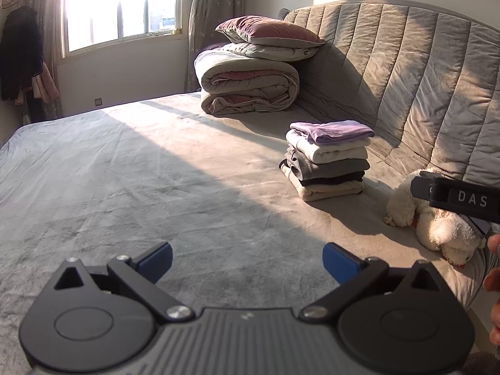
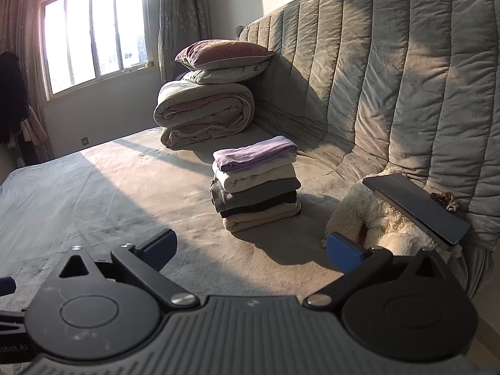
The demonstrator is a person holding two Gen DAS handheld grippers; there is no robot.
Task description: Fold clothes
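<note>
From the left wrist, the left gripper (image 1: 247, 261) hangs low over the grey bed cover (image 1: 125, 181), its jaws spread wide with nothing between them. Ahead and to the right stands a stack of folded clothes (image 1: 326, 161) on the bed, a lilac piece on top, then cream, grey, black and beige layers beneath. Behind it a rolled quilt (image 1: 250, 89) carries two pillows (image 1: 268, 36) against the padded headboard (image 1: 406, 72). A white plush toy (image 1: 434, 218) lies near the headboard at the right, and part of the right gripper (image 1: 456, 197) crosses in front of it.

From the right wrist, the right gripper (image 2: 250, 248) also hovers above the bed cover (image 2: 93, 187), jaws spread and empty. The stack of folded clothes (image 2: 257, 187) sits straight ahead, well apart from the blue fingertips (image 2: 342, 253). To its right, a dark tablet (image 2: 418, 207) rests tilted on the plush toy (image 2: 390, 218). The rolled quilt (image 2: 203, 109) lies just behind the stack, below the window (image 2: 93, 34).
</note>
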